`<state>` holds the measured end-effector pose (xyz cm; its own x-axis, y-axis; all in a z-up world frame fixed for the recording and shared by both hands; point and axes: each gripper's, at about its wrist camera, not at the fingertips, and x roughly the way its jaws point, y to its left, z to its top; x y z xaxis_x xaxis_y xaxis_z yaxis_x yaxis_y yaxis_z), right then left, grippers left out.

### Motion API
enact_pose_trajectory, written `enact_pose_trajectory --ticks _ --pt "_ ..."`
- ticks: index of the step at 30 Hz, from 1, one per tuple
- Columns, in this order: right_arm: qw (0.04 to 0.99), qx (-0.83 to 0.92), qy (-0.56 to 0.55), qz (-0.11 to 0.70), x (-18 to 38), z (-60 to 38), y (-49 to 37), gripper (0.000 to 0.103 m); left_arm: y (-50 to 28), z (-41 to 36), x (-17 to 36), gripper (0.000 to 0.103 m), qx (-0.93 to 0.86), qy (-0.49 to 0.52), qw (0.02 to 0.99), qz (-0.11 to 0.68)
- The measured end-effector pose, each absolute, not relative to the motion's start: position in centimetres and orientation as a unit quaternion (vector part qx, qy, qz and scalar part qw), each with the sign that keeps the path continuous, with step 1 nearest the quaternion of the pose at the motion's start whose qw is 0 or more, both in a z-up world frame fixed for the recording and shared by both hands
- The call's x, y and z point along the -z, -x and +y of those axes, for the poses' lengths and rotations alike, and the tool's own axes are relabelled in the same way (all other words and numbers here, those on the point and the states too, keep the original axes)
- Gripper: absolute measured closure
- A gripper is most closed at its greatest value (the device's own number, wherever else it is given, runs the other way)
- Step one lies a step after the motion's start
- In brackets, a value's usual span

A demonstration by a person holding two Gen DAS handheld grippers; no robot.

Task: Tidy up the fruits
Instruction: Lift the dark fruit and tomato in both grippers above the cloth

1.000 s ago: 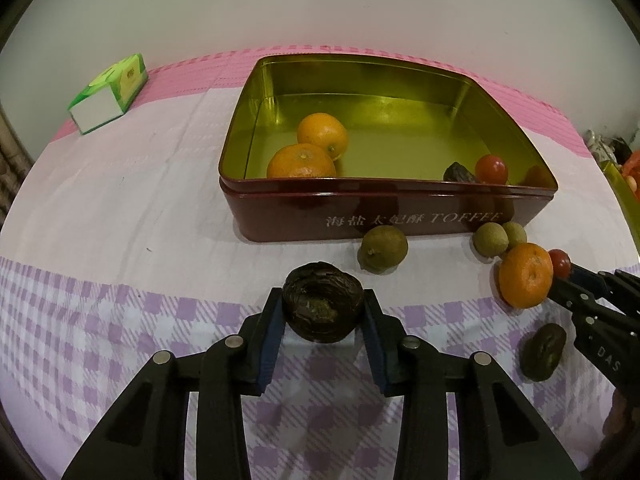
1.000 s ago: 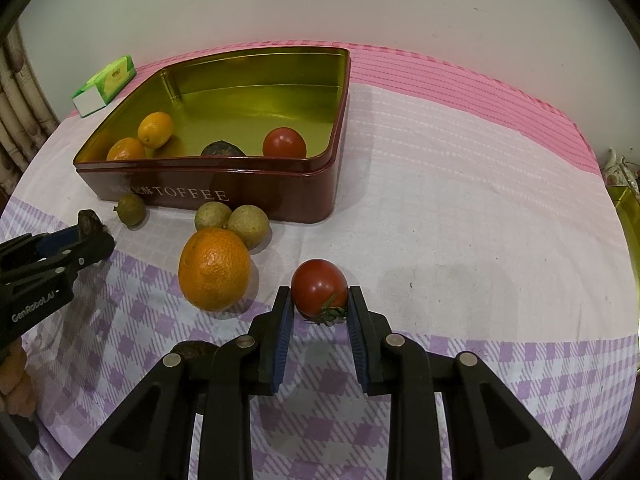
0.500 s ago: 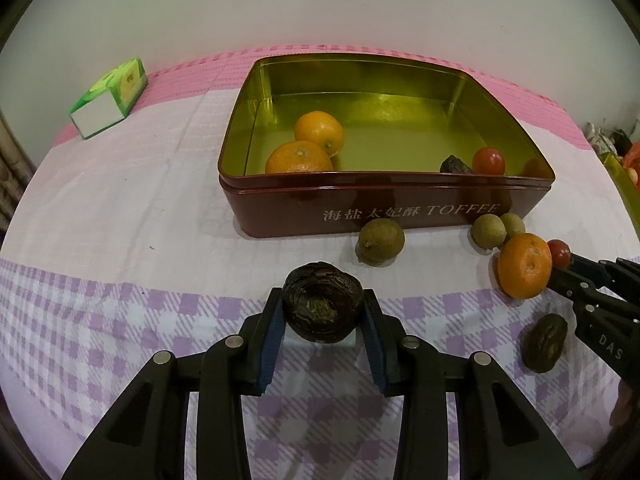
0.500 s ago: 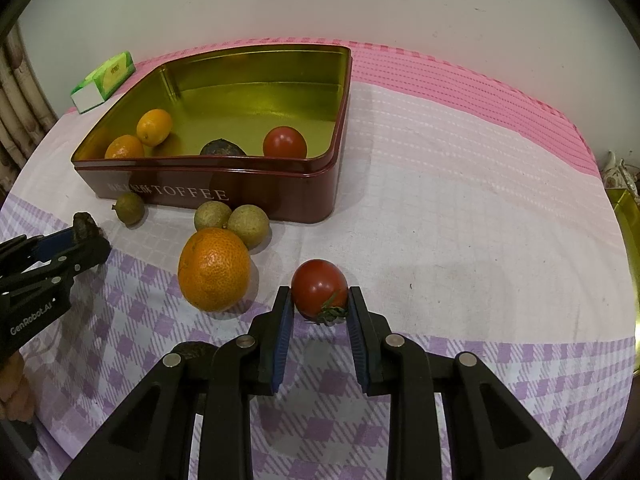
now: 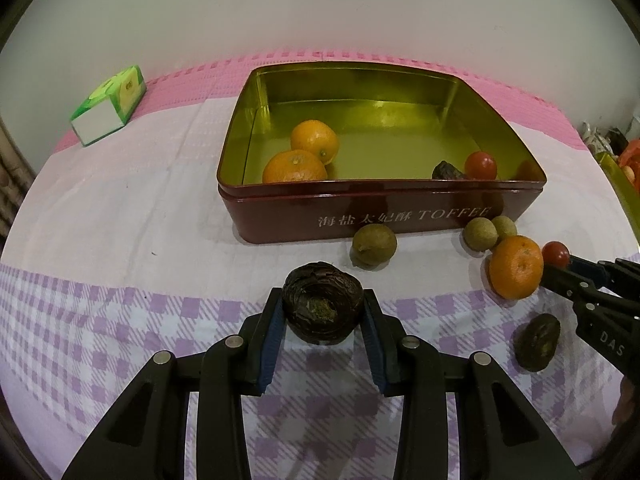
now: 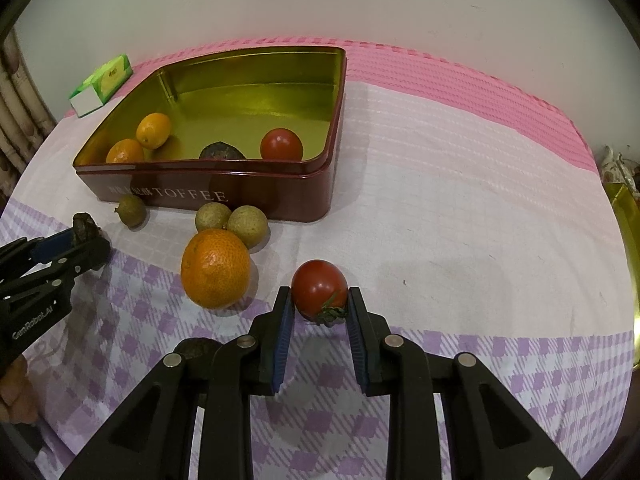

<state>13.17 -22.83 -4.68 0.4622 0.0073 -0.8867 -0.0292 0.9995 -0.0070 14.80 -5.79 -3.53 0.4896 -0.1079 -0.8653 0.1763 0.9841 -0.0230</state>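
My left gripper (image 5: 322, 300) is shut on a dark wrinkled fruit (image 5: 322, 312), held just above the checked cloth in front of the tin. My right gripper (image 6: 319, 294) is shut on a red tomato (image 6: 319, 286) with its green stalk facing me. The dark red toffee tin (image 5: 384, 218) with a gold inside holds two oranges (image 5: 314, 140), a dark fruit (image 5: 446, 170) and a tomato (image 5: 480, 164). Loose on the cloth lie a big orange (image 6: 215, 268), three small green-brown fruits (image 6: 247, 225) and another dark fruit (image 5: 537, 342).
A green and white carton (image 5: 108, 106) stands at the back left near the wall. A gold container edge (image 6: 628, 240) shows at the far right. The pink and purple tablecloth (image 6: 460, 184) stretches to the right of the tin.
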Motion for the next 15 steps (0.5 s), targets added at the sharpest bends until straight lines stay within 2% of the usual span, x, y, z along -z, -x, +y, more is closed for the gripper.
enact_pose_trajectory --ticks 15 --pt "0.866 -0.013 -0.002 0.501 2.4 -23.1 -12.1 0.079 -14.6 -5.3 1.9 0.065 0.09 -0.016 0.872 0.48"
